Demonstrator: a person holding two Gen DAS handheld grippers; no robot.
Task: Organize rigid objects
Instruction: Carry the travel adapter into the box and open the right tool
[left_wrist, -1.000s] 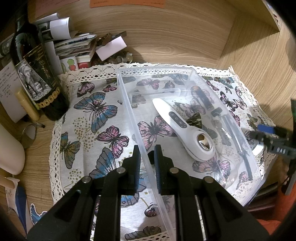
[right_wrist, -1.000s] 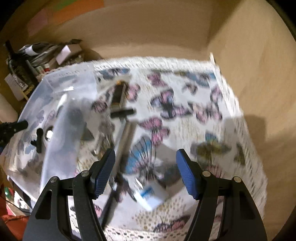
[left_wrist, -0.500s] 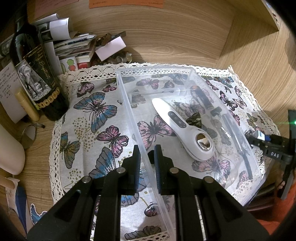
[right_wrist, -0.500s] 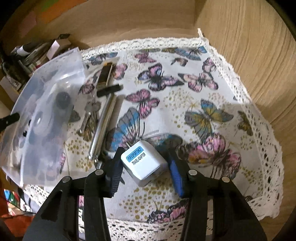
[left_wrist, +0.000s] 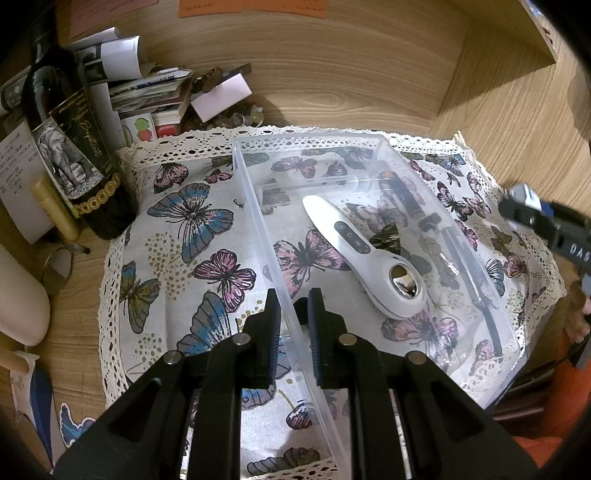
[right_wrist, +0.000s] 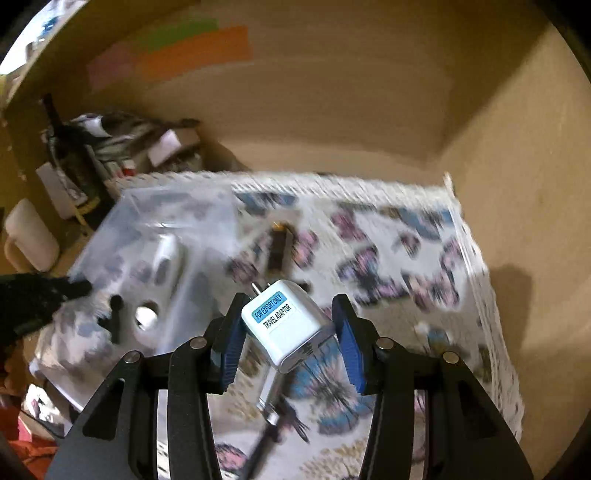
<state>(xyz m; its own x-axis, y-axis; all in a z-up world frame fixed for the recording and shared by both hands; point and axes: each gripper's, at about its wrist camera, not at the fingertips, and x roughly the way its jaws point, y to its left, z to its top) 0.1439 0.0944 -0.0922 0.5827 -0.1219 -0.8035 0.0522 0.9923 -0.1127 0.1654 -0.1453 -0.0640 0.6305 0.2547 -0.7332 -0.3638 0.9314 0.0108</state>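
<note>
My left gripper (left_wrist: 293, 314) is shut on the near left wall of a clear plastic bin (left_wrist: 258, 221) that sits on the butterfly cloth (left_wrist: 192, 229). A white handheld device (left_wrist: 365, 254) lies in the bin. My right gripper (right_wrist: 288, 328) is shut on a white travel adaptor (right_wrist: 288, 325) and holds it up above the cloth (right_wrist: 406, 258), right of the bin (right_wrist: 147, 229). It shows at the right edge of the left wrist view (left_wrist: 543, 221). A dark tube (right_wrist: 279, 247), a metal rod (right_wrist: 267, 391) and keys lie on the cloth beside the bin.
A dark wine bottle (left_wrist: 70, 147) and a pile of papers and small items (left_wrist: 166, 96) stand at the back left. Wooden walls (left_wrist: 517, 110) close the back and right. A cream mug (left_wrist: 18, 295) is at the left.
My right gripper closed on the travel adaptor and has lifted it off the cloth. My left gripper stays clamped on the bin wall.
</note>
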